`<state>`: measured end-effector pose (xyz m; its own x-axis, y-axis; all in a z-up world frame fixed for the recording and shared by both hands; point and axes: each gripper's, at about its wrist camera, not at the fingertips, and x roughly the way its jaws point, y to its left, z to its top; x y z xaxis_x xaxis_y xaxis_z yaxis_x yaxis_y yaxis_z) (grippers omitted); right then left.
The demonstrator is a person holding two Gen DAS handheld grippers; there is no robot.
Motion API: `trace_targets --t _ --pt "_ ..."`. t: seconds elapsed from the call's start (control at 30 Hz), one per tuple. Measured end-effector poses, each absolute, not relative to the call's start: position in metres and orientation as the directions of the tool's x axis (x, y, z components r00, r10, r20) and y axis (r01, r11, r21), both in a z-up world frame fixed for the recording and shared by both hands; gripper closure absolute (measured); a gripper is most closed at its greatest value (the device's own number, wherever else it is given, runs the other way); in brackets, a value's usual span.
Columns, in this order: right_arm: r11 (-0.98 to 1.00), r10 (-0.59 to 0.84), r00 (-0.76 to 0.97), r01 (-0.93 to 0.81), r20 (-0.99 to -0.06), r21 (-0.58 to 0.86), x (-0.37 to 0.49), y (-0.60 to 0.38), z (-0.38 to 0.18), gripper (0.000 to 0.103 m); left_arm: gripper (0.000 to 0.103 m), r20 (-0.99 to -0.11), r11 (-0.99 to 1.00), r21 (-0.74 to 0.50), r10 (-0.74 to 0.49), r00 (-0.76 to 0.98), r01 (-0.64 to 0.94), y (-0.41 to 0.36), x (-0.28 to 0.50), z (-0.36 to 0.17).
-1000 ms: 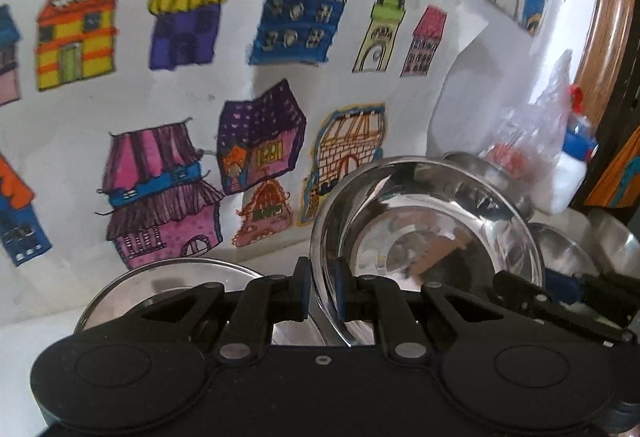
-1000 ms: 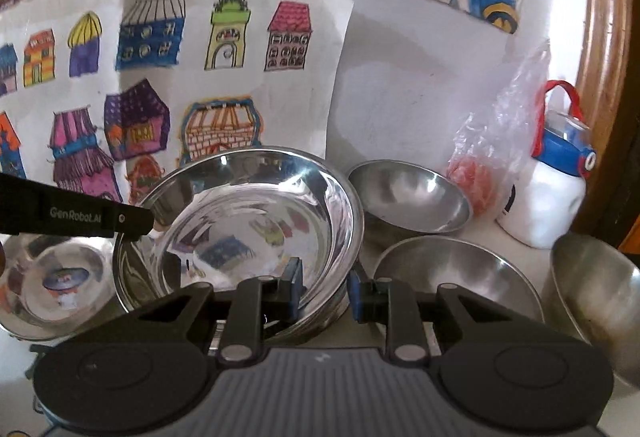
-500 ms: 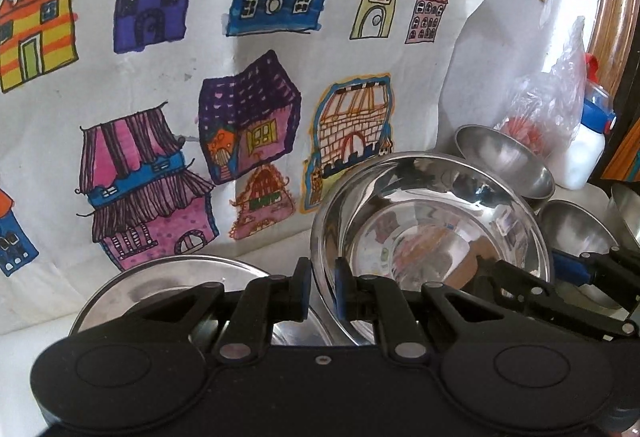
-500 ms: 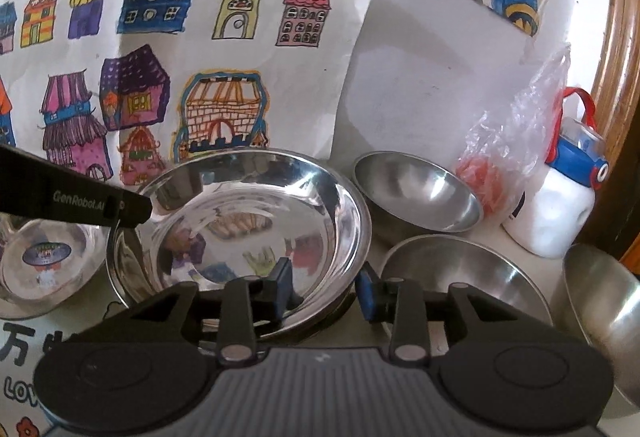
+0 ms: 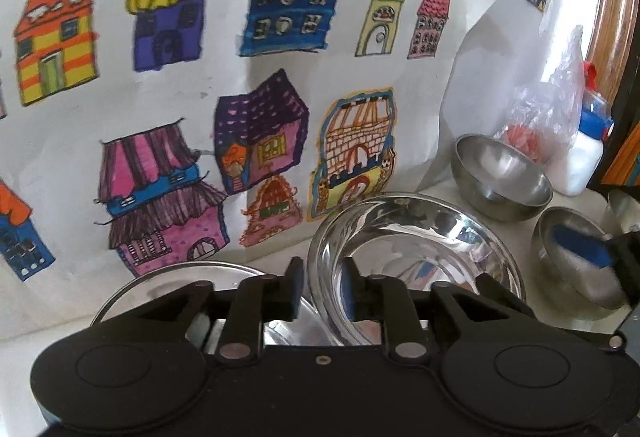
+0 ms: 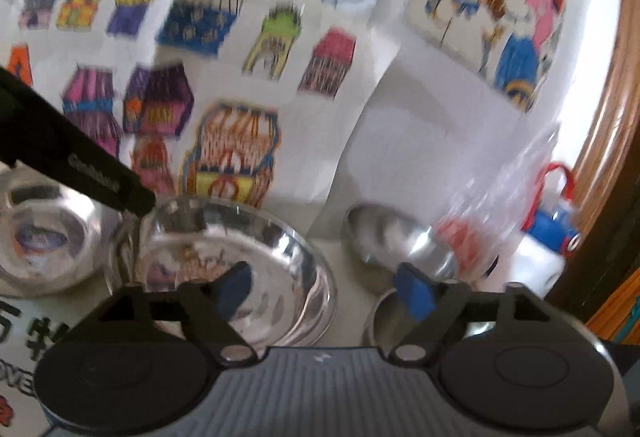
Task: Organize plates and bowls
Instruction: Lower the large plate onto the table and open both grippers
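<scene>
Rim of the big steel bowl [image 5: 416,237] stands between the left gripper [image 5: 322,289]'s just-loosened jaws; right gripper [image 6: 324,289], jaws just spread wide and empty, sits beside it.

Glossy steel bowl [image 5: 416,237], matt paper drawing [image 5: 240,77], crinkly clear plastic bag [image 5: 552,109].

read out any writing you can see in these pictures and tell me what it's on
White lettering on the left gripper's finger: blurred, unreadable.
Large black characters on the printed sheet, lower left of the right wrist view: cut off by the frame, unreadable.
"VE" below them, the end of a cut-off word.
House drawings, bowls, bottle: no readable text.
</scene>
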<state>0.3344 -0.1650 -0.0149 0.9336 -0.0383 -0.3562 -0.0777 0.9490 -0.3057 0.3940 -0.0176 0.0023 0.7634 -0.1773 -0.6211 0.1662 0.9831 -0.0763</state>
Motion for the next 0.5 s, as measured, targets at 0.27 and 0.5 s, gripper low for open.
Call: trace_targets --t 0.27,0.5 --pt "0.975 0.015 0.978 -0.061 -0.209 -0.215 0.282 -0.163 0.011 0.000 0.030 -0.548 0.983 -0.092 -0.184 0.816 0.160 -0.002 0.361 0.023" --pt "0.992 0.069 0.979 -0.087 -0.193 -0.090 0.241 -0.151 0.023 0.000 0.009 -0.499 0.989 -0.032 -0.138 0.856 0.141 0.020 0.324 0.041"
